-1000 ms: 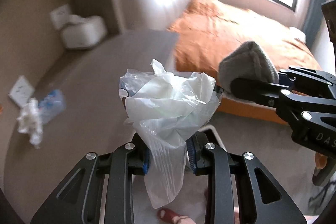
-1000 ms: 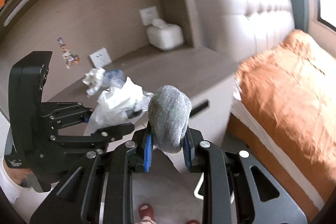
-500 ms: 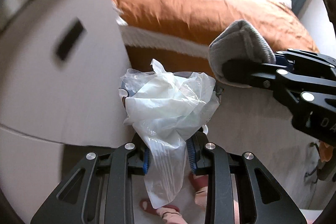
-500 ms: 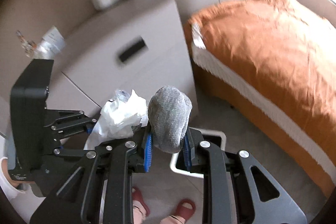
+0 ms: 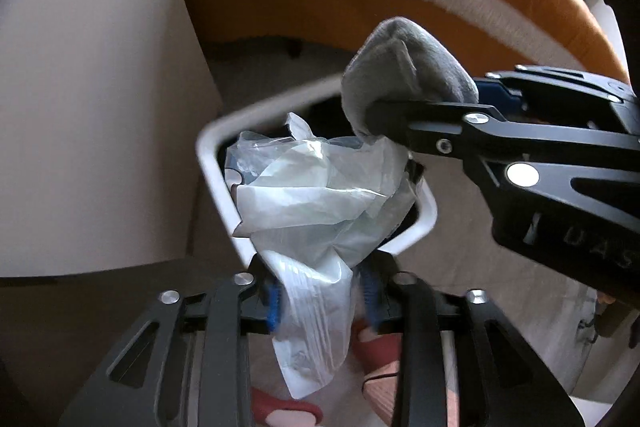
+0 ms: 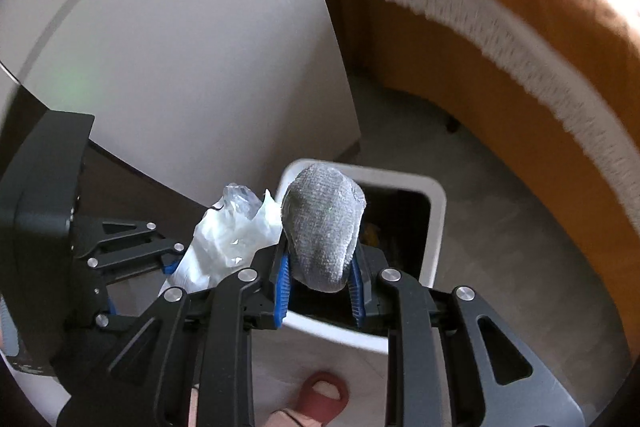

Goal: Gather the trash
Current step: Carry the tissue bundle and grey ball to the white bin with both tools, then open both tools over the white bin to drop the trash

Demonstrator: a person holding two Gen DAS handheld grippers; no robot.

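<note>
A crumpled clear plastic bag (image 5: 312, 195) sits between the blue pads of my left gripper (image 5: 320, 301), whose jaws are opening; a small gap shows at the right pad. A rolled grey sock (image 6: 322, 227) stands between the pads of my right gripper (image 6: 318, 287). Its jaws are opening too, but the pads still touch the sock. Both grippers point down over a white-rimmed trash bin (image 6: 438, 203) with a dark inside. In the left wrist view the sock (image 5: 400, 67) and right gripper (image 5: 400, 99) hang over the bin rim (image 5: 216, 179). The bag (image 6: 224, 239) and left gripper (image 6: 176, 259) show at the left of the right wrist view.
A white cabinet side (image 6: 180, 47) rises close to the left of the bin. The bed with its orange cover (image 6: 520, 7) and white fringe runs along the right. A person's feet in red slippers (image 6: 324, 391) stand on the floor just below the grippers.
Both grippers have dropped from tabletop height to just above the bin and tilted downward. The left pads have spread slightly from the bag. The sock has kept its place.
</note>
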